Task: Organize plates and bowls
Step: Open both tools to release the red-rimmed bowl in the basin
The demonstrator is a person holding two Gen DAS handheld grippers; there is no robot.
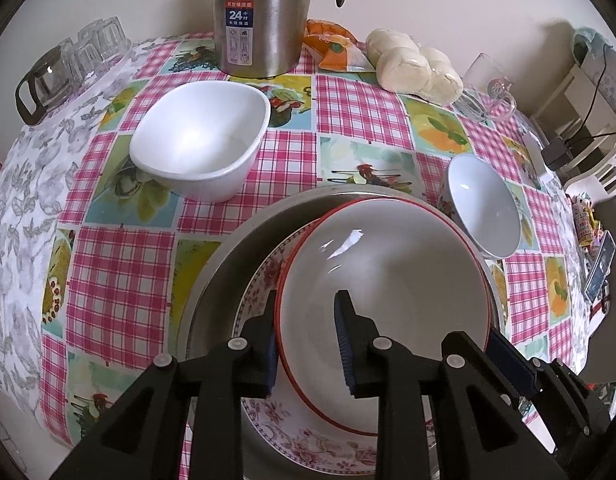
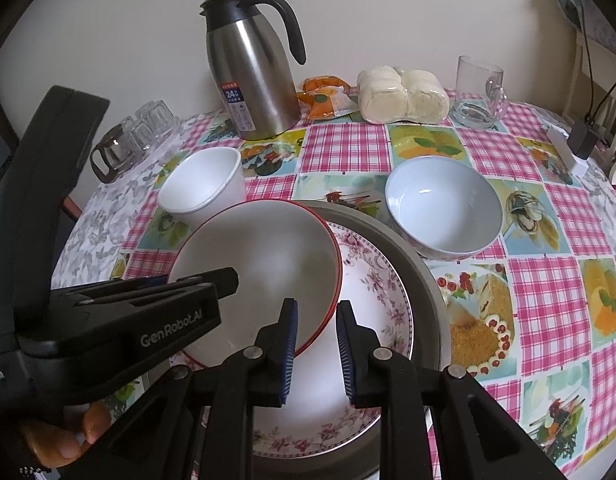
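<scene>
The red-rimmed bowl [image 1: 382,312] sits tilted in a floral plate [image 2: 372,300] inside a steel basin [image 1: 227,264]. We've set it down, we judge: left gripper [image 1: 308,344] and right gripper [image 2: 316,354] straddle its rim, jaws slightly parted, not pressing. Next, the blue-white bowl [image 2: 444,208] or white square bowl [image 1: 199,140]; the thermos [image 2: 255,80] stands clear.

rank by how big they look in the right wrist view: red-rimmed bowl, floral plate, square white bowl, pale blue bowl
1. floral plate
2. red-rimmed bowl, though it sits nearer the camera
3. pale blue bowl
4. square white bowl, partly hidden and farther away, so unsure against the blue one
</scene>
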